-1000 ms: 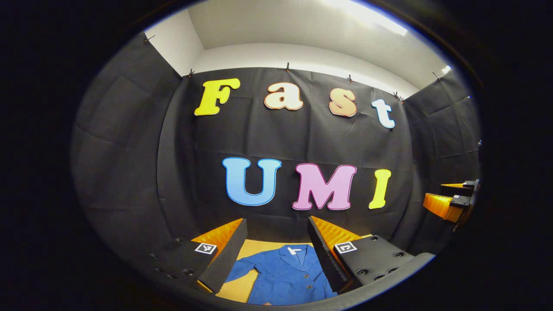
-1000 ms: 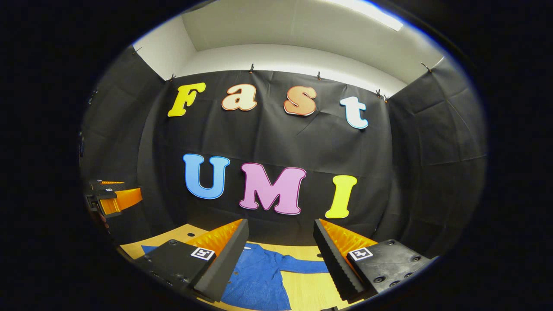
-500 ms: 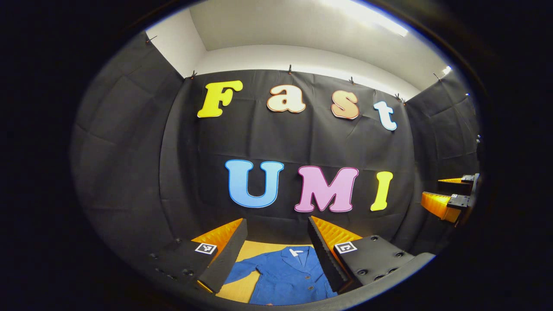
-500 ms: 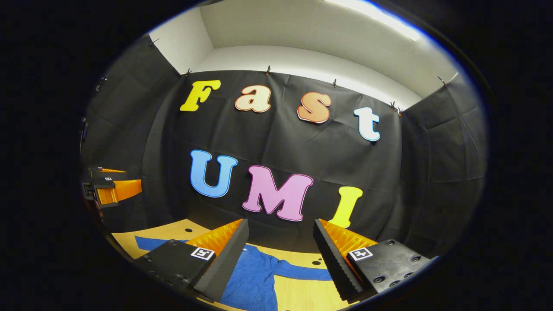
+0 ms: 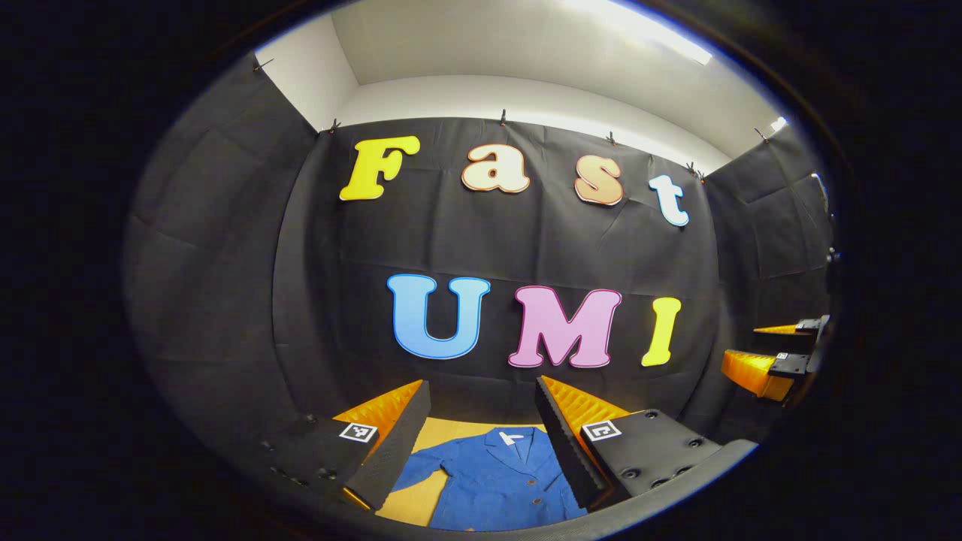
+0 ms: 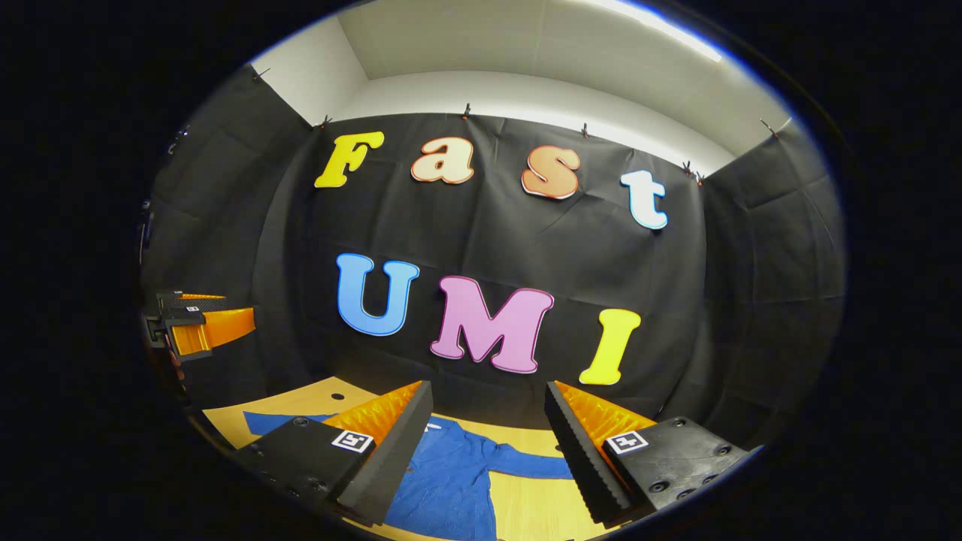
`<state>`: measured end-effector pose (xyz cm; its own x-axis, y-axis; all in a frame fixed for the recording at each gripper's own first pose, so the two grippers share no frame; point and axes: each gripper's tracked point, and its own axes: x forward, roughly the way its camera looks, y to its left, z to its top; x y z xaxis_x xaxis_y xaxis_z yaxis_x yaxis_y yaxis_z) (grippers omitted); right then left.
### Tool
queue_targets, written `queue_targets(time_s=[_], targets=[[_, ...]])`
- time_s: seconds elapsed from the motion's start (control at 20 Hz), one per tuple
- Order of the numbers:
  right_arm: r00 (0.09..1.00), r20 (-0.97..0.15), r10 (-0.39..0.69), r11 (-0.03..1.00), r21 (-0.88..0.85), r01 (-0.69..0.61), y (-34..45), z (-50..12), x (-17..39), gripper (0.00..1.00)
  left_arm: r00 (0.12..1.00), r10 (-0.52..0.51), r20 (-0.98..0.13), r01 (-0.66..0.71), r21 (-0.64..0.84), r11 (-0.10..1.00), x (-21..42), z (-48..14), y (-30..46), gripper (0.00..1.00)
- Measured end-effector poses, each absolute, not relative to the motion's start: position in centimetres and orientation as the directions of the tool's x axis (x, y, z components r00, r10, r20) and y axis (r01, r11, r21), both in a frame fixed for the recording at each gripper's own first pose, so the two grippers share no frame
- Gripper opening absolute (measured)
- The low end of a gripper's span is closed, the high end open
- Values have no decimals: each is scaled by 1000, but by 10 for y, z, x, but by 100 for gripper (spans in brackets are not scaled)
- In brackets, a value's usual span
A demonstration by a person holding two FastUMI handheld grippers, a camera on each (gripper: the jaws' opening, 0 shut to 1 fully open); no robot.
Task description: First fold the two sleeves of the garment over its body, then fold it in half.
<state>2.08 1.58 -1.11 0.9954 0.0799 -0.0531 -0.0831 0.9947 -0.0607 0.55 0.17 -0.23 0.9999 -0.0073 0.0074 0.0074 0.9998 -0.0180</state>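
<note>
Blue cloth, soft and probably light: the jacket (image 5: 500, 481) lies flat on the desk (image 6: 537, 511). Both jaws gape wide, empty; pinch each sleeve (image 6: 537, 467) near its cuff.

- Light's coming from above: I've got a bright ceiling strip (image 5: 639, 34) glaring at the top of the left gripper view, blown out to white.
- Same strip (image 6: 654, 30) in the right gripper view, less harsh.
- Black cloth wall (image 6: 751, 248) soaks up light, faint creases visible.
- Heavy fisheye bending at the edges; straight lines curve.
- Centre's sharp, rim softens with a blue fringe.
</note>
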Motion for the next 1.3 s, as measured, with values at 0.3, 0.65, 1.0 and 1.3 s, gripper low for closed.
queue_targets(time_s=[0.3,0.65,1.0,1.3], targets=[[978,-197,65,998,8,-65,-33,-18,69,95,997,-72,-10,71,-83,994,21,-14,-1,81],[886,-464,5,996,81,37,-119,-76,160,96,998,-57,8,58,-124,991,45,-13,0,80],[570,-822,-7,988,84,133,-217,-255,266,96,997,66,-24,-68,-100,993,80,-27,-10,81],[171,-984,58,928,116,353,-303,-448,288,96,978,208,-31,-210,-121,970,113,-29,-37,81]])
